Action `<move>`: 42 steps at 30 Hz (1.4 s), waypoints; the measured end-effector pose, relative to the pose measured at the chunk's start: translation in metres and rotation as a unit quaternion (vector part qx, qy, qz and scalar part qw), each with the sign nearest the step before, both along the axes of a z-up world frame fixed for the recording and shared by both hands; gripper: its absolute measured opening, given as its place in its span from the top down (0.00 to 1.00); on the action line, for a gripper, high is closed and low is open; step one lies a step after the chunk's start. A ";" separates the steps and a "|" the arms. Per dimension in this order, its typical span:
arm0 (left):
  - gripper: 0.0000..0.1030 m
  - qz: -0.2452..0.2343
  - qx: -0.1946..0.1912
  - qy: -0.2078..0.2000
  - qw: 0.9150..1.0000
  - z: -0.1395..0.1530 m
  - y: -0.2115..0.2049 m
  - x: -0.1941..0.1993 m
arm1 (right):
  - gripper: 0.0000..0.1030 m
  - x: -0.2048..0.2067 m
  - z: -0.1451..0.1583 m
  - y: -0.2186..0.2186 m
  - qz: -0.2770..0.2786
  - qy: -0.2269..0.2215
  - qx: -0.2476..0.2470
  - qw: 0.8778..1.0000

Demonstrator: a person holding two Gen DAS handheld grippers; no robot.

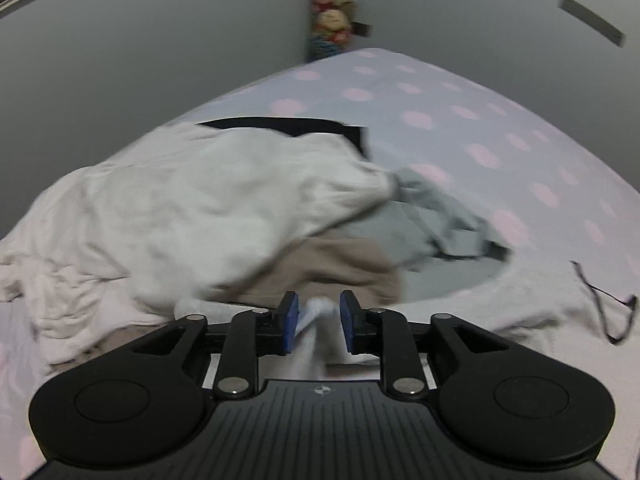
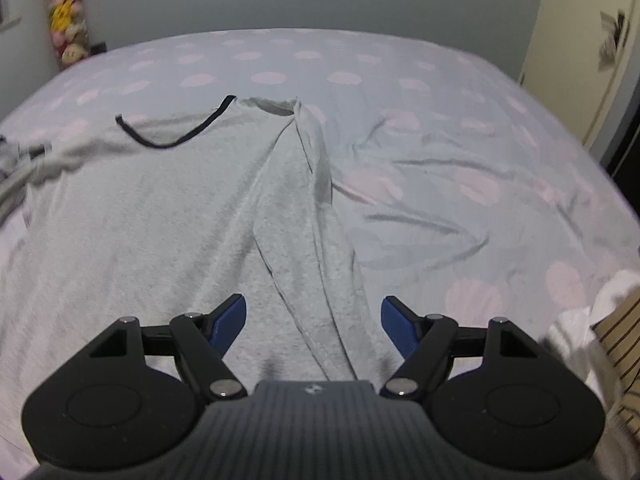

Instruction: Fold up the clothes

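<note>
Fingers of our left gripper (image 1: pixel 319 316) pinch a white fabric fold (image 1: pixel 316 310) beside the grey shirt (image 2: pixel 168 216), over which our right gripper (image 2: pixel 313 318) spreads wide, ready to fold.

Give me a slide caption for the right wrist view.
Open right gripper poised over a grey shirt spread on the spotted bedsheet.

Grey shirt (image 2: pixel 160 220): soft matt knit cloth. Claw (image 2: pixel 314 316): matt black plastic.
</note>
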State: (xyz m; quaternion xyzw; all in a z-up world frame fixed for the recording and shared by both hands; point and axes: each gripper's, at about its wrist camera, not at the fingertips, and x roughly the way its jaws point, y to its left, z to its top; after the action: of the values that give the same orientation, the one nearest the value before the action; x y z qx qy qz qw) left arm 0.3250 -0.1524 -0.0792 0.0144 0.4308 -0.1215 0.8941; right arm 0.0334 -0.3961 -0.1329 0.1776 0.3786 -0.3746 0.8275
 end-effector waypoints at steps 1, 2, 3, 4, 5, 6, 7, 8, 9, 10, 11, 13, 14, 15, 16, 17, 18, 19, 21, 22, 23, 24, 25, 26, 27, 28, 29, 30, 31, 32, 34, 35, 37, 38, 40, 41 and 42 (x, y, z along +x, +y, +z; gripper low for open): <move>0.79 -0.016 0.000 -0.001 1.000 0.000 -0.012 -0.005 | 0.26 -0.003 0.002 -0.004 -0.007 -0.008 0.010 1.000; 0.79 -0.032 0.000 0.000 0.999 -0.002 -0.023 -0.009 | 0.26 -0.007 0.005 -0.008 -0.014 -0.014 0.016 1.000; 0.78 -0.049 0.003 0.000 0.999 -0.005 -0.034 -0.014 | 0.26 -0.011 0.009 -0.013 -0.022 -0.017 0.018 0.999; 0.77 -0.066 0.007 0.000 0.998 -0.009 -0.046 -0.019 | 0.26 -0.015 0.013 -0.017 -0.027 -0.016 0.016 0.999; 0.77 -0.084 0.010 0.001 0.996 -0.013 -0.057 -0.024 | 0.26 -0.019 0.016 -0.020 -0.030 -0.012 0.012 0.999; 0.77 -0.100 0.016 0.001 0.995 -0.018 -0.068 -0.028 | 0.25 -0.022 0.018 -0.025 -0.030 -0.003 0.011 0.999; 0.77 -0.116 0.022 0.001 0.993 -0.024 -0.077 -0.033 | 0.24 -0.026 0.020 -0.029 -0.029 0.008 0.012 0.999; 0.77 -0.132 0.026 0.000 0.991 -0.030 -0.086 -0.038 | 0.23 -0.029 0.022 -0.034 -0.029 0.018 0.014 0.999; 0.77 -0.147 0.033 0.001 0.989 -0.035 -0.093 -0.042 | 0.20 -0.032 0.022 -0.039 -0.028 0.031 0.019 0.999; 0.77 -0.161 0.039 0.003 0.986 -0.040 -0.099 -0.045 | 0.19 -0.035 0.019 -0.044 -0.029 0.045 0.027 0.998; 0.77 -0.171 0.045 0.005 0.984 -0.044 -0.104 -0.048 | 0.18 -0.037 0.016 -0.049 -0.030 0.058 0.035 0.997; 0.77 -0.183 0.050 0.006 0.982 -0.050 -0.110 -0.050 | 0.18 -0.041 0.006 -0.057 -0.029 0.082 0.057 0.995; 0.77 -0.186 0.051 0.007 0.981 -0.053 -0.111 -0.050 | 0.18 -0.043 0.001 -0.060 -0.029 0.093 0.069 0.993; 0.77 -0.187 0.053 0.009 0.981 -0.055 -0.111 -0.049 | 0.18 -0.042 -0.006 -0.061 -0.027 0.104 0.078 0.991; 0.77 -0.184 0.056 0.010 0.981 -0.058 -0.110 -0.048 | 0.18 -0.041 -0.013 -0.062 -0.024 0.115 0.087 0.989; 0.77 -0.181 0.060 0.012 0.982 -0.061 -0.109 -0.046 | 0.18 -0.040 -0.020 -0.063 -0.022 0.127 0.095 0.987; 0.77 -0.177 0.062 0.016 0.982 -0.064 -0.108 -0.045 | 0.23 -0.039 -0.027 -0.064 -0.019 0.139 0.103 0.985; 0.77 -0.174 0.064 0.022 0.982 -0.067 -0.107 -0.043 | 0.31 -0.038 -0.034 -0.064 -0.017 0.151 0.112 0.982; 0.77 -0.171 0.065 0.034 0.983 -0.072 -0.105 -0.040 | 0.94 -0.038 -0.044 -0.065 -0.014 0.166 0.125 0.978; 0.77 -0.170 0.065 0.039 0.983 -0.075 -0.104 -0.038 | 0.96 -0.040 -0.046 -0.067 -0.017 0.164 0.130 0.978; 0.77 -0.171 0.066 0.041 0.982 -0.077 -0.104 -0.038 | 0.96 -0.042 -0.046 -0.068 -0.021 0.158 0.133 0.978; 0.77 -0.172 0.068 0.040 0.982 -0.077 -0.105 -0.038 | 0.96 -0.045 -0.044 -0.069 -0.026 0.152 0.132 0.979; 0.77 -0.174 0.070 0.039 0.981 -0.078 -0.107 -0.038 | 0.96 -0.048 -0.041 -0.071 -0.033 0.145 0.128 0.981; 0.77 -0.176 0.071 0.038 0.981 -0.078 -0.108 -0.038 | 0.98 -0.051 -0.038 -0.072 -0.039 0.140 0.122 0.982; 0.77 -0.178 0.072 0.038 0.981 -0.078 -0.109 -0.039 | 0.98 -0.053 -0.035 -0.074 -0.043 0.140 0.114 0.983; 0.77 -0.180 0.073 0.037 0.980 -0.079 -0.110 -0.040 | 0.98 -0.055 -0.031 -0.076 -0.047 0.140 0.105 0.983; 0.77 -0.181 0.073 0.036 0.980 -0.079 -0.111 -0.040 | 0.99 -0.058 -0.027 -0.080 -0.052 0.139 0.097 0.984; 0.77 -0.184 0.074 0.036 0.980 -0.079 -0.112 -0.041 | 0.99 -0.061 -0.024 -0.084 -0.059 0.139 0.090 0.984; 0.77 -0.186 0.074 0.035 0.979 -0.079 -0.113 -0.041 | 0.99 -0.064 -0.021 -0.090 -0.066 0.138 0.086 0.985; 0.77 -0.188 0.076 0.035 0.979 -0.080 -0.114 -0.042 | 0.99 -0.067 -0.018 -0.094 -0.071 0.136 0.083 0.985; 0.77 -0.191 0.078 0.035 0.978 -0.081 -0.115 -0.043 | 0.99 -0.072 -0.011 -0.100 -0.077 0.128 0.083 0.985; 0.77 -0.191 0.078 0.036 0.978 -0.081 -0.115 -0.043 | 0.99 -0.074 -0.008 -0.101 -0.076 0.122 0.084 0.986; 0.77 -0.192 0.074 0.039 0.978 -0.082 -0.115 -0.042 | 0.97 -0.078 -0.002 -0.104 -0.072 0.107 0.088 0.988; 0.77 -0.193 0.073 0.040 0.978 -0.082 -0.116 -0.042 | 0.92 -0.079 0.000 -0.104 -0.064 0.098 0.091 0.989; 0.77 -0.195 0.071 0.041 0.977 -0.082 -0.117 -0.042 | 0.90 -0.078 0.005 -0.099 -0.046 0.090 0.094 0.990; 0.77 -0.196 0.071 0.042 0.977 -0.083 -0.118 -0.042 | 0.83 -0.077 0.007 -0.096 -0.037 0.087 0.095 0.991; 0.77 -0.197 0.072 0.043 0.977 -0.083 -0.118 -0.042 | 0.68 -0.076 0.008 -0.093 -0.028 0.085 0.096 0.991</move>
State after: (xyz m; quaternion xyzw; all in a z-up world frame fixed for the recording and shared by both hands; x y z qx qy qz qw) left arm 0.2834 -0.2704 -0.1626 0.1577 0.4649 -0.2646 0.8301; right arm -0.0423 -0.4892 -0.1249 0.2344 0.4768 -0.3728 0.7607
